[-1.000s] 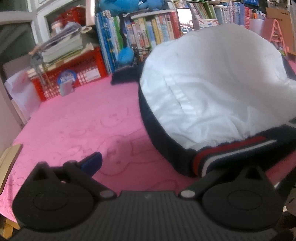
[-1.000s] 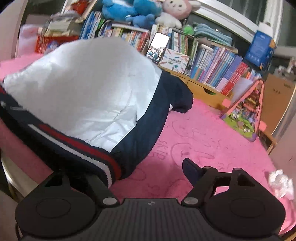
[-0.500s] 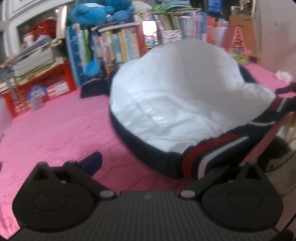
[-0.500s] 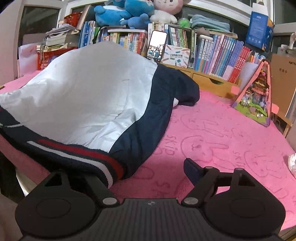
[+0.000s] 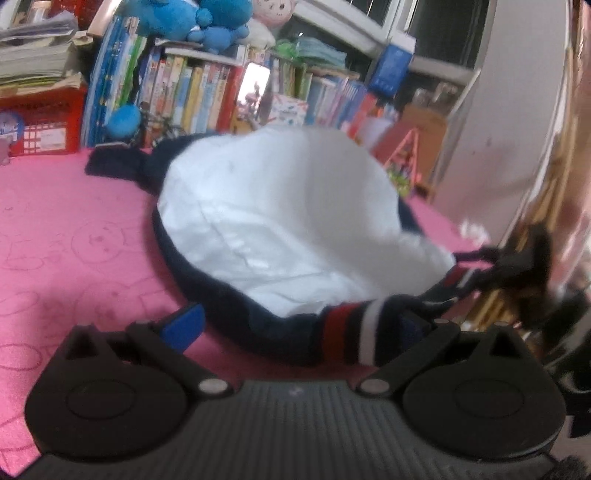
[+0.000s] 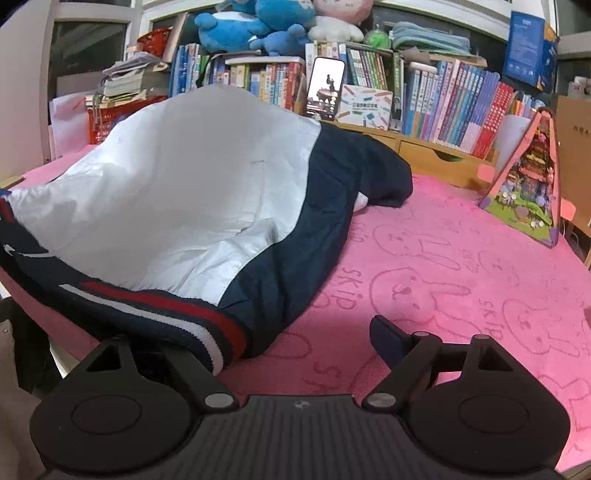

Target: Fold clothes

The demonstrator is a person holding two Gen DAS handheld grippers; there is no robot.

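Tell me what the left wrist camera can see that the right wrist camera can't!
Only the left wrist view shows the other claw, holding the far end of the striped hem. Only the right wrist view shows the pink triangular toy house. Both show the navy and white jacket on the pink bunny-print cloth, the bookshelf of colourful books and blue plush toys.

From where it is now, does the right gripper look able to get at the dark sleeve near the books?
Probably yes. The right gripper has bare pink blanket ahead toward the sleeve, though the hem sits in it.
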